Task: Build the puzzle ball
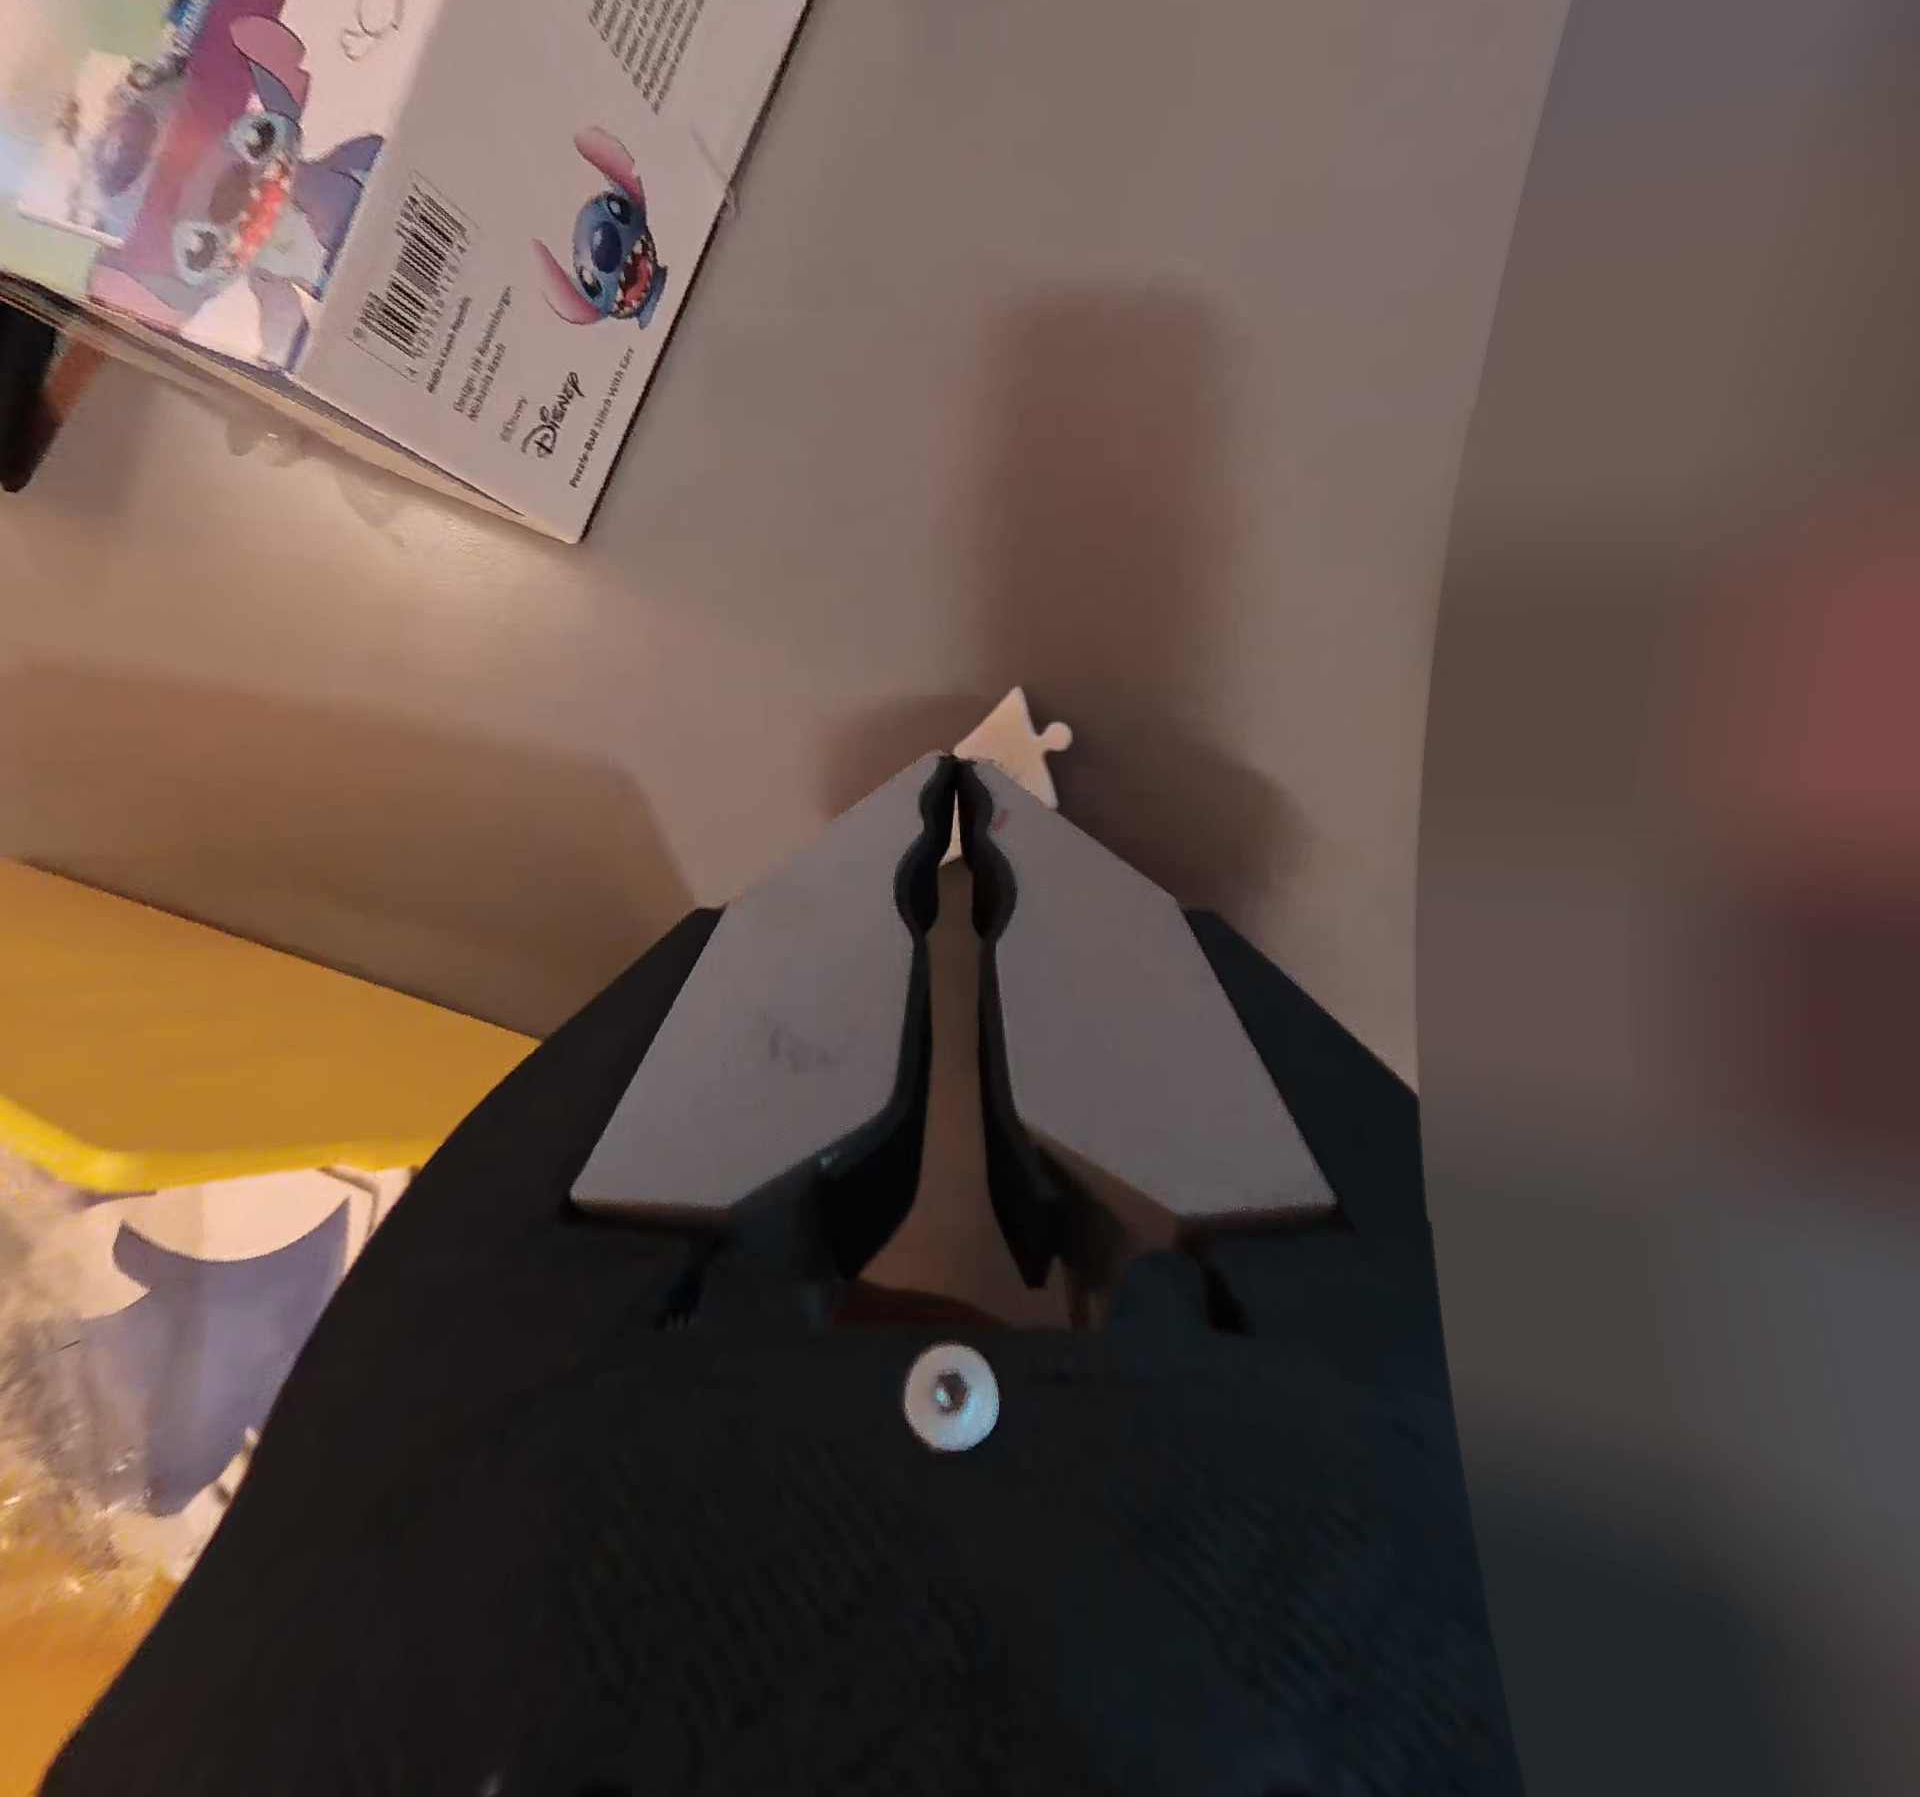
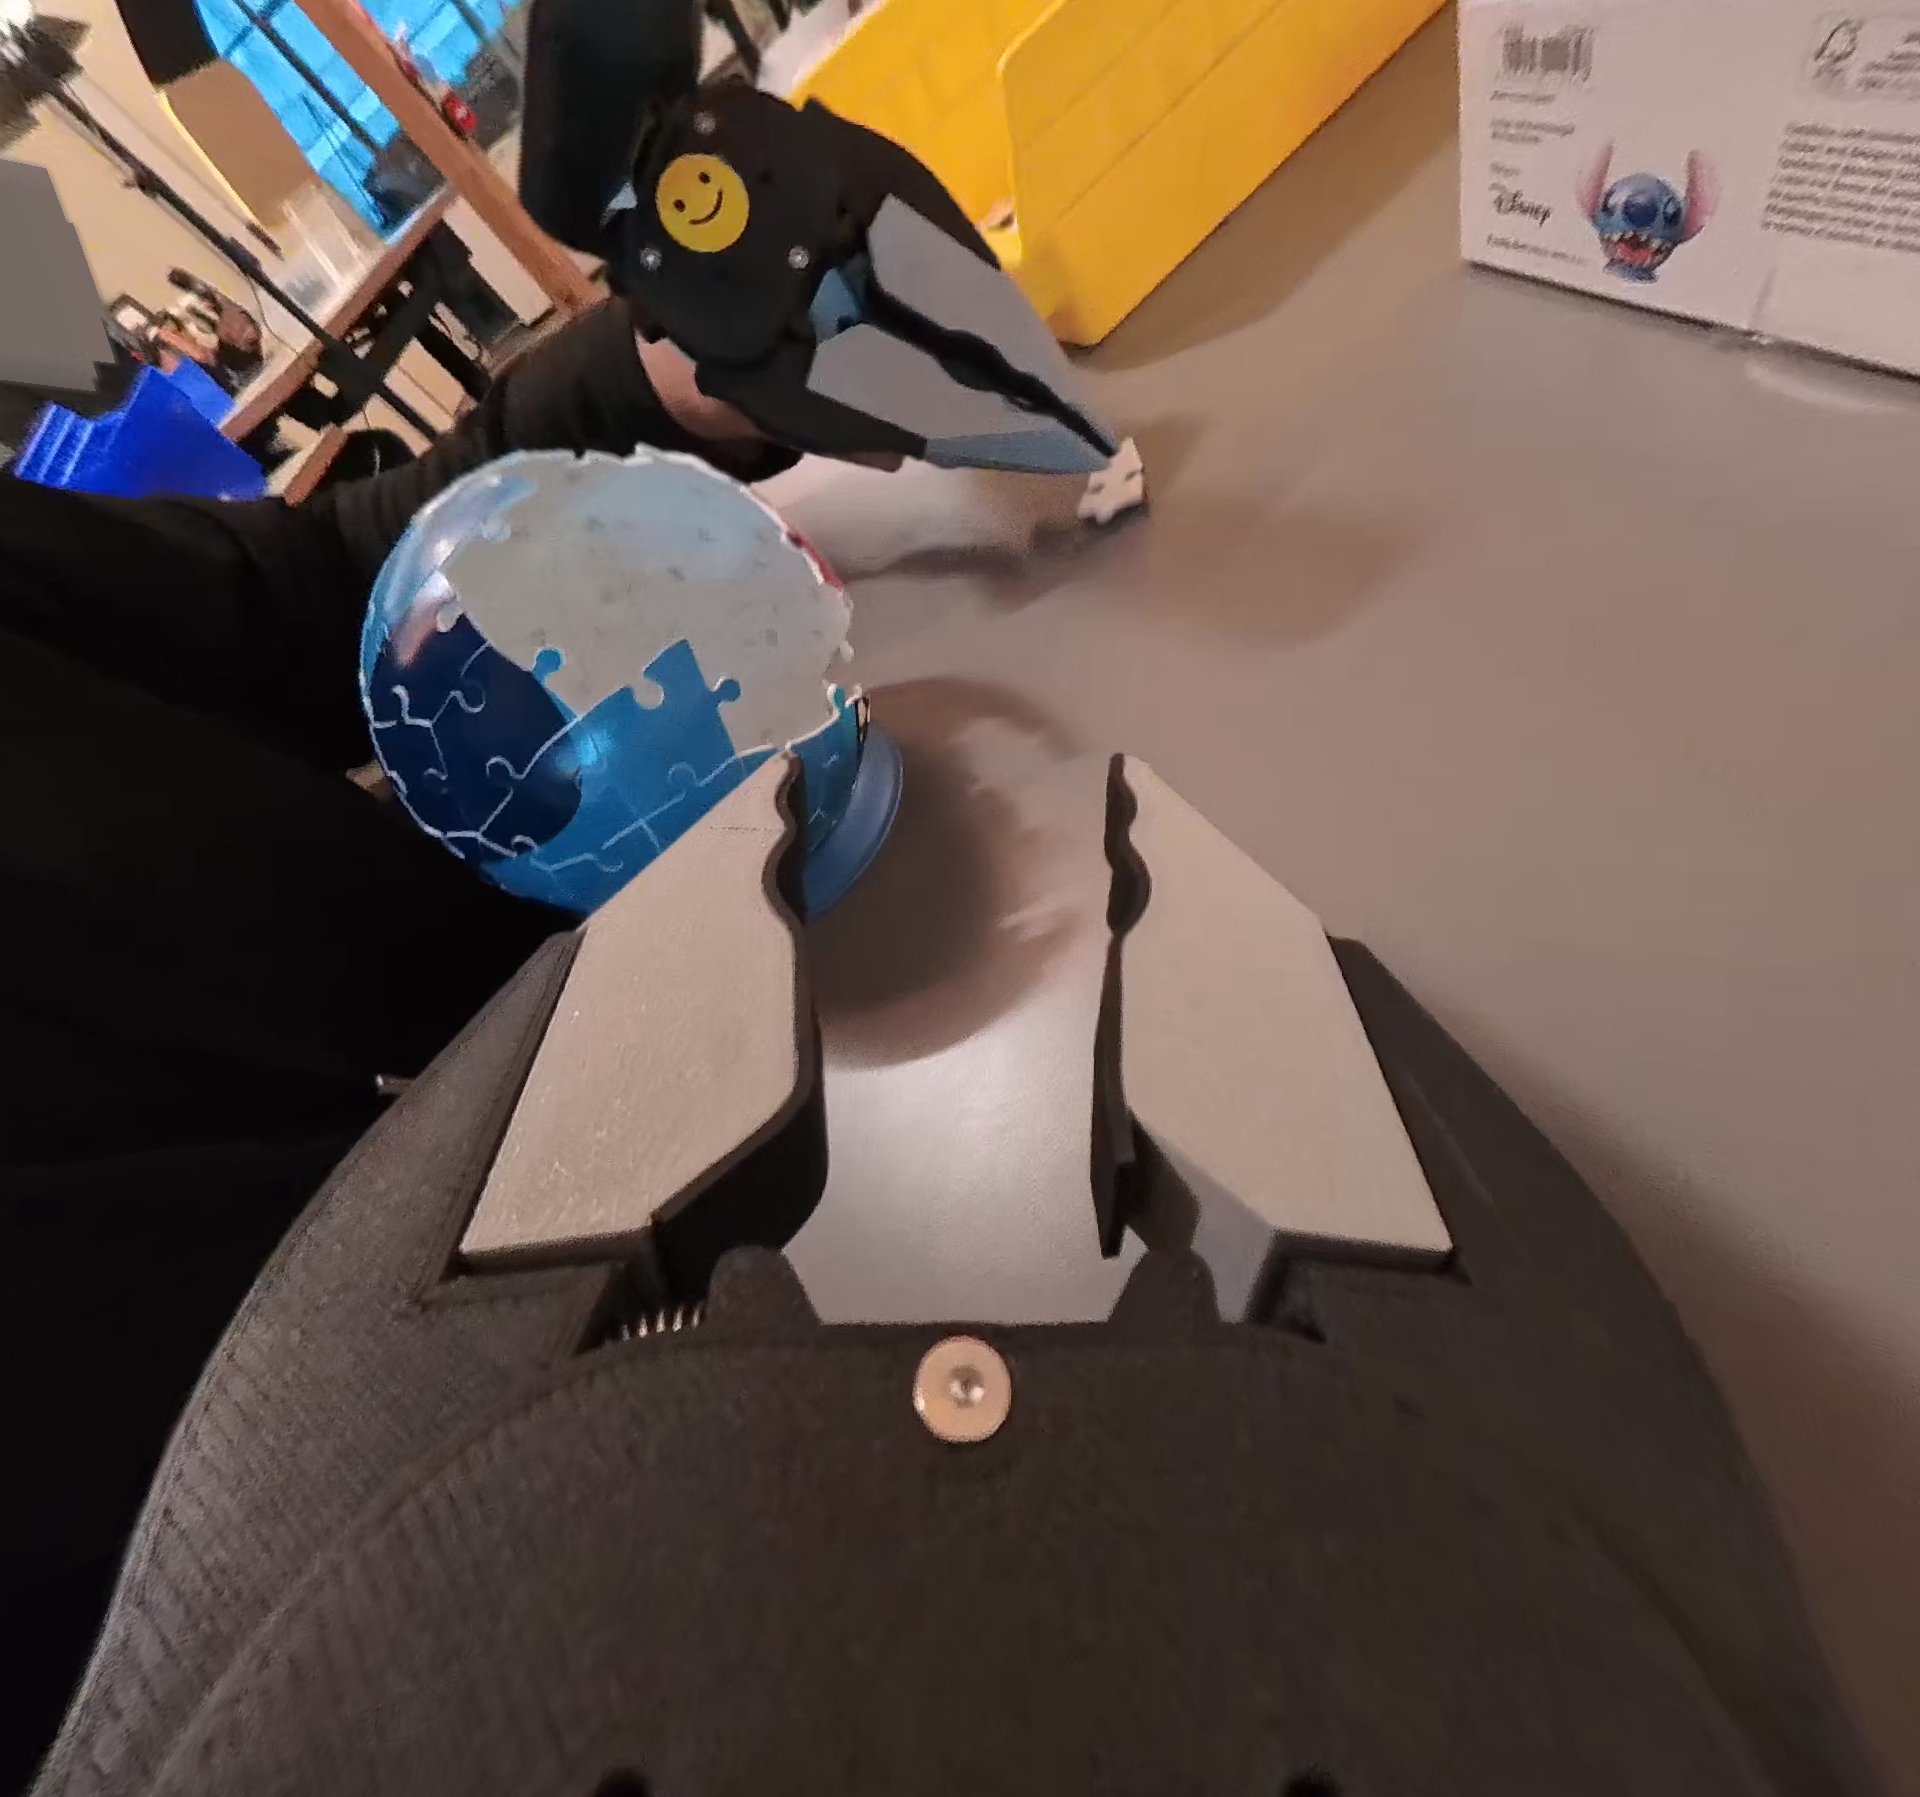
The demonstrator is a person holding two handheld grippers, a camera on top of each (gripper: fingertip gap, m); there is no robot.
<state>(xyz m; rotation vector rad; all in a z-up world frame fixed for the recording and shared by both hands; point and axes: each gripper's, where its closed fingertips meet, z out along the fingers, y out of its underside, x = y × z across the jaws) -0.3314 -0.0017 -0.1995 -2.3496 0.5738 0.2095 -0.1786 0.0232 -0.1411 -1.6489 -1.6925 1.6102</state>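
Puzzle piece (image 1: 1013,724) pinched in L tongs (image 1: 954,776); box (image 1: 499,189) printed.

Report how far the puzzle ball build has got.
Done: the puzzle ball is partly assembled on its blue stand, with a large opening showing its white inside. In hand: the left gripper is shut on a white puzzle piece at the table; the right gripper is open and empty. Left: fitting that piece and closing the gap.

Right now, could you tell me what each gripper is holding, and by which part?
The left gripper pinches a white puzzle piece by one edge, its knob sticking out beyond the tips. The right gripper is open and empty.
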